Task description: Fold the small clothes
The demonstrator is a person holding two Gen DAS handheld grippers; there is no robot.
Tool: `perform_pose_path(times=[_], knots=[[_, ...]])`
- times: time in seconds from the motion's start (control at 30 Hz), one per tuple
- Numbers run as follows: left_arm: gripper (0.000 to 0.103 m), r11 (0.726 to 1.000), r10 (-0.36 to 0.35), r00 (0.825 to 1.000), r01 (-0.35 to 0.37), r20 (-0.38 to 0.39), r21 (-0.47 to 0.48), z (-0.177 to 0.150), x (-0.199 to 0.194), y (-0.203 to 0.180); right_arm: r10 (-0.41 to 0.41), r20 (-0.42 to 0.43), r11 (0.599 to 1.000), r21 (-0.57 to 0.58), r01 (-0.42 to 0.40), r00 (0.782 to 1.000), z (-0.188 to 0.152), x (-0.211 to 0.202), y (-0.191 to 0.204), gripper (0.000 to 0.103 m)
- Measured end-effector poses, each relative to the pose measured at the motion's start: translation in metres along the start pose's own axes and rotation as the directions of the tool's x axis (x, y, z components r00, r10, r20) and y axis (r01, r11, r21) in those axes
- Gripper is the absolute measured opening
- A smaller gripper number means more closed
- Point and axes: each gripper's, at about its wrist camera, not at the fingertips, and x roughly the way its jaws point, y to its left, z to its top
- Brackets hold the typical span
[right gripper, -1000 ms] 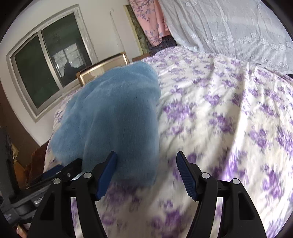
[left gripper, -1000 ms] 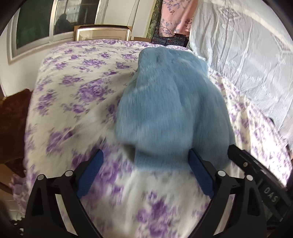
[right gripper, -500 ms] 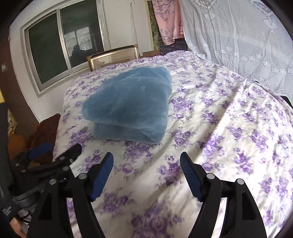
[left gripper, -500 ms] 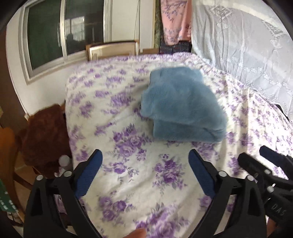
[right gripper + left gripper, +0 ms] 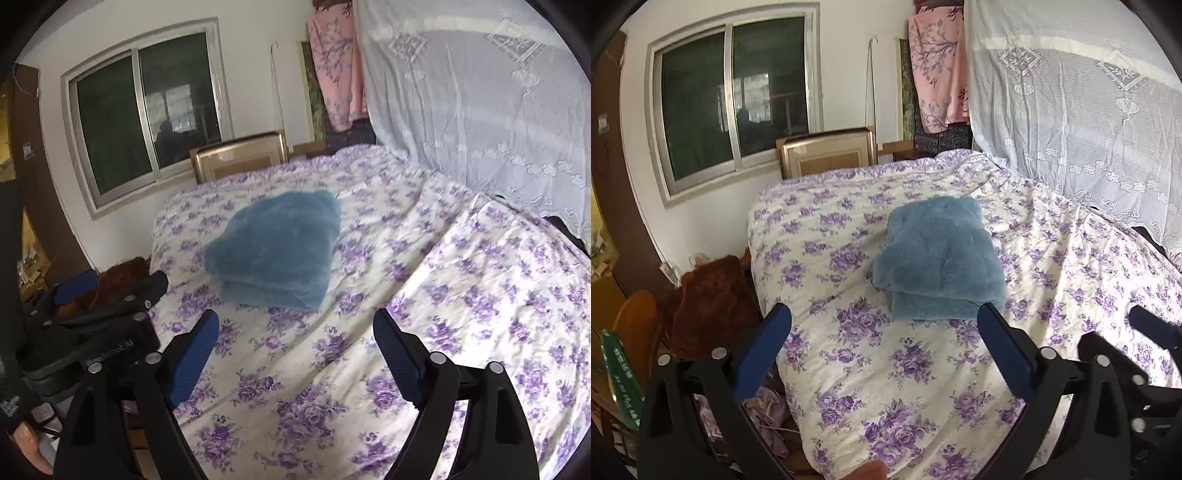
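Ahead of both released hand-held grippers, left [image 5: 882, 339] and right [image 5: 295, 338], sits the folded blue garment [image 5: 940, 258] on the bed [image 5: 908, 369]; back off level, don't snag it.

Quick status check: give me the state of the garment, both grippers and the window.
blue fleece garment: folded, lying on the bedspread, touched by neither gripper
left gripper: open, empty
right gripper: open, empty
window: shut
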Motion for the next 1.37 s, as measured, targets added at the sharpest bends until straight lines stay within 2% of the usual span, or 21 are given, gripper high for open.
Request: perform_pose_path(times=[0.17,0.43,0.8,1.0,1.17,1.37], knots=[[0.098,1.0,-0.011,1.0,0.011,0.005,0.008,0.004,-0.013,-0.005,-0.014,0.007,1.0,-0.009,0.014,1.0,0.002,-0.015,-0.001,0.089],[0.098,0.999,0.013,0.999,-0.014,0.049,0.029,0.008,-0.035,-0.007,-0.022,0.015,0.999,-0.031,0.022,1.0,0.003,-0.025,0.003,0.089],[0.098,1.0,0.024,0.998,-0.026,0.058,0.018,0.01,-0.038,-0.001,-0.012,0.008,0.999,-0.037,0.013,1.0,0.002,-0.023,0.007,0.089],[0.098,0.998,0.052,0.993,-0.055,0.103,0.028,0.008,-0.043,-0.004,-0.011,0.007,0.999,-0.033,0.012,1.0,0.002,-0.023,0.006,0.089],[0.098,0.999,0.033,0.998,-0.034,0.062,0.015,0.01,-0.039,-0.003,-0.013,0.007,0.999,-0.033,0.013,1.0,0.002,-0.022,0.006,0.089],[0.098,0.999,0.033,0.998,-0.034,0.048,0.012,0.008,-0.037,-0.004,-0.012,0.006,0.999,-0.031,0.012,1.0,0.002,-0.022,0.005,0.089]])
